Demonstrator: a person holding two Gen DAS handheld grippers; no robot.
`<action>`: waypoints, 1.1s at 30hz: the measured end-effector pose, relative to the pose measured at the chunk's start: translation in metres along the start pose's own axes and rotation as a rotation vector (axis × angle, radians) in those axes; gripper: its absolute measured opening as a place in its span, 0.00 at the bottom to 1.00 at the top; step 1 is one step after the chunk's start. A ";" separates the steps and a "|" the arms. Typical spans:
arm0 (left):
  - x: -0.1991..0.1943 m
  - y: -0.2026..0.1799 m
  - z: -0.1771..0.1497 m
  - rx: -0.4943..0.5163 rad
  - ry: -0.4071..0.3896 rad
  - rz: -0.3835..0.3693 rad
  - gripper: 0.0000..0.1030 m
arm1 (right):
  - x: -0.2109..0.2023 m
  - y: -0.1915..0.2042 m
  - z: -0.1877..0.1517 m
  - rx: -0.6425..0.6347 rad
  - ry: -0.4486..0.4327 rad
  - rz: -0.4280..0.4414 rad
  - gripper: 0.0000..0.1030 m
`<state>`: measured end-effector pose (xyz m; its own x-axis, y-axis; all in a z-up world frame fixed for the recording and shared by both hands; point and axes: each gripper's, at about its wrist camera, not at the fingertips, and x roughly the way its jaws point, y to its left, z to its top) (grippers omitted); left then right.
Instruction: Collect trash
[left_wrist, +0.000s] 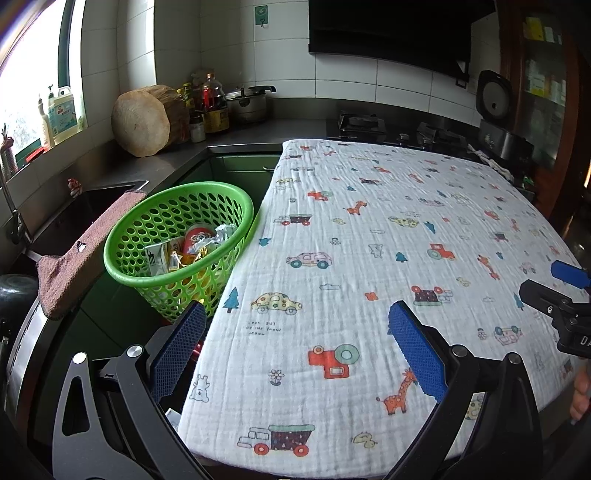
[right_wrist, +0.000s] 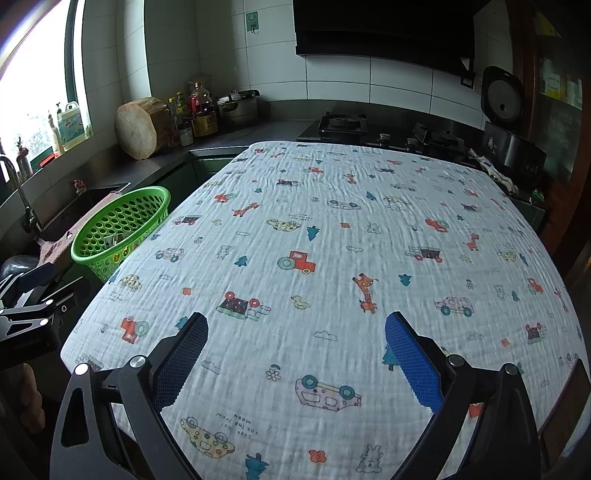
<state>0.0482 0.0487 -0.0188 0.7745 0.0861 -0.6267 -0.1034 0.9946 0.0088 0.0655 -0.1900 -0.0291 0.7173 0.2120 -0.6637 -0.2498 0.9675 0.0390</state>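
Observation:
A green perforated basket (left_wrist: 177, 236) stands beside the table's left edge and holds trash: crumpled white paper (left_wrist: 223, 234), a red-and-white wrapper (left_wrist: 197, 236) and small cartons (left_wrist: 162, 256). It also shows in the right wrist view (right_wrist: 122, 230). My left gripper (left_wrist: 295, 328) is open and empty over the table's left front corner, just right of the basket. My right gripper (right_wrist: 295, 332) is open and empty above the table's front middle. The right gripper shows at the left wrist view's right edge (left_wrist: 565, 295). The left gripper shows at the right wrist view's left edge (right_wrist: 33, 306).
The table wears a white cloth with cartoon cars and giraffes (right_wrist: 332, 240). A pink towel (left_wrist: 81, 251) hangs on the sink edge by the basket. A round wooden block (left_wrist: 142, 122), bottles, a pot (left_wrist: 249, 101), stove (left_wrist: 364, 123) and rice cooker (left_wrist: 498, 122) line the counter.

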 end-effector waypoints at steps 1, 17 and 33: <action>0.000 0.000 0.000 0.000 -0.001 -0.001 0.95 | -0.001 0.000 0.000 0.001 -0.002 0.000 0.91; -0.002 -0.001 -0.001 -0.006 -0.002 -0.001 0.95 | -0.004 0.000 0.001 -0.003 -0.005 -0.010 0.91; -0.002 0.001 -0.002 -0.009 -0.003 -0.002 0.95 | -0.003 0.006 -0.001 -0.019 -0.007 -0.006 0.91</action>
<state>0.0454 0.0491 -0.0186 0.7766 0.0841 -0.6244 -0.1076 0.9942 0.0001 0.0617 -0.1850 -0.0275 0.7236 0.2072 -0.6583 -0.2575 0.9660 0.0210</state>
